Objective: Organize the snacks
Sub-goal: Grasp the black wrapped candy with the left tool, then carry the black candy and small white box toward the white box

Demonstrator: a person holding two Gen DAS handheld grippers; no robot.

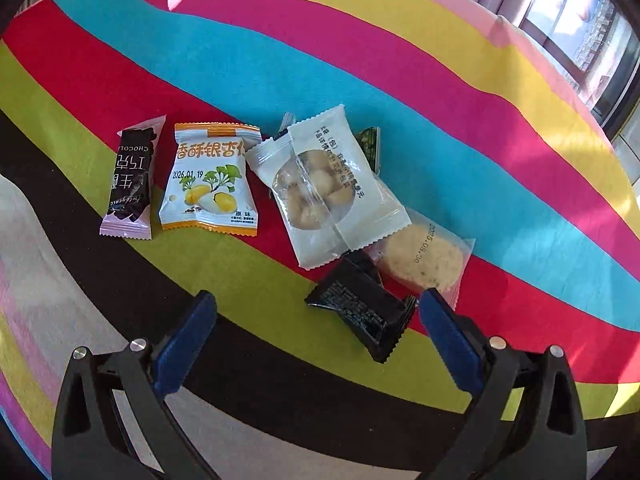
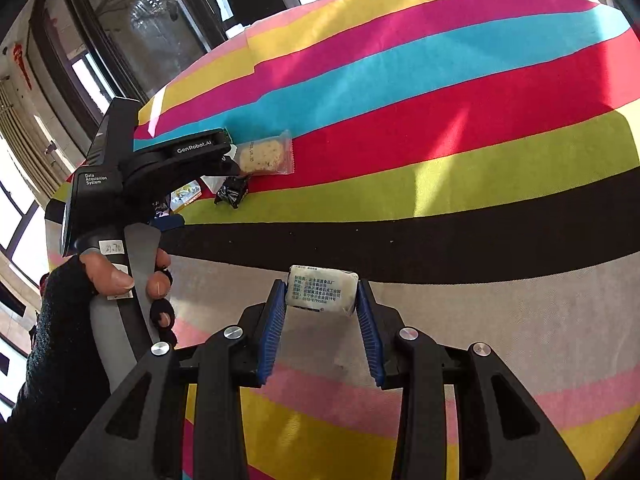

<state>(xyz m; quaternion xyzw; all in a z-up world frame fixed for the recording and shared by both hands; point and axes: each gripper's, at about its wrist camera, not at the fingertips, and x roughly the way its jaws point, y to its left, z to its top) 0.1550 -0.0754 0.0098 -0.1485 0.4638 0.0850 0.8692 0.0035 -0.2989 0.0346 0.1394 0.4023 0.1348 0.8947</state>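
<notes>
Several wrapped snacks lie on the striped tablecloth [image 1: 360, 60]. From left: a chocolate bar packet [image 1: 130, 180], an orange-and-white ginkgo packet [image 1: 210, 180], a white packet of round biscuits [image 1: 324, 188], a clear-wrapped round cookie [image 1: 424, 260] and a black packet [image 1: 362, 308]. A green packet [image 1: 369, 146] peeks from behind the white one. My left gripper [image 1: 316, 316] is open just in front of the black packet. My right gripper [image 2: 322, 292] is shut on a small white wrapped candy [image 2: 322, 290], held above the cloth.
In the right wrist view the left gripper body [image 2: 168, 160] and the gloved hand [image 2: 112, 276] holding it are at the left, near the cookie [image 2: 264, 156] and black packet [image 2: 232, 192]. Windows [image 2: 132, 32] stand beyond the table's far edge.
</notes>
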